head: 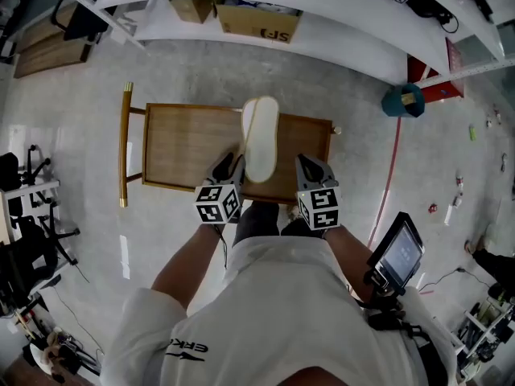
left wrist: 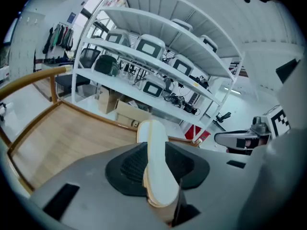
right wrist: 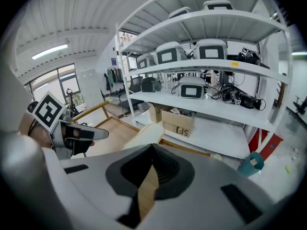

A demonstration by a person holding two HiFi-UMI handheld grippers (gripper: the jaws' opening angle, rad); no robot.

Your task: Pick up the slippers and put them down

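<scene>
Counts as seen:
- Slipper (head: 263,135): 1 made out for certain. A 2nd pressed against it cannot be confirmed.
- Grippers: 2, the left gripper (head: 232,166) and the right gripper (head: 310,167). Each carries 1 marker cube.
- Wooden table (head: 185,147): 1.
- Cardboard boxes (head: 259,22): 2.
- Teal bin (head: 402,103): 1.
- White shelf rack (right wrist: 225,110): 1.
- Grey-screened monitors (right wrist: 211,49) on the rack: 6.
- Small screen (head: 400,254) on a stand beside the person: 1.
</scene>
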